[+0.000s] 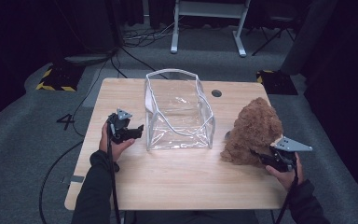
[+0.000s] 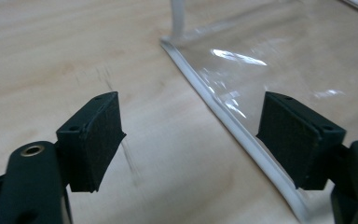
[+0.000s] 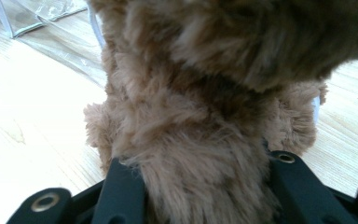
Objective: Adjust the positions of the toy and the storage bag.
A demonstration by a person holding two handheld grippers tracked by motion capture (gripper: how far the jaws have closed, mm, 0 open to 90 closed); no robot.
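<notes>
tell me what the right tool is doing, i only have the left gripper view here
observer: The right tool is clamped on a brown plush toy; fur bulges between its jaws.
operator: where's the toy from the clear bag i see
observer: In the high view it sits on the table to the right of the clear bag, with a gap between them.
operator: is the bag open on top
observer: Yes, it stands upright with its mouth open, and nothing is inside it.
</notes>
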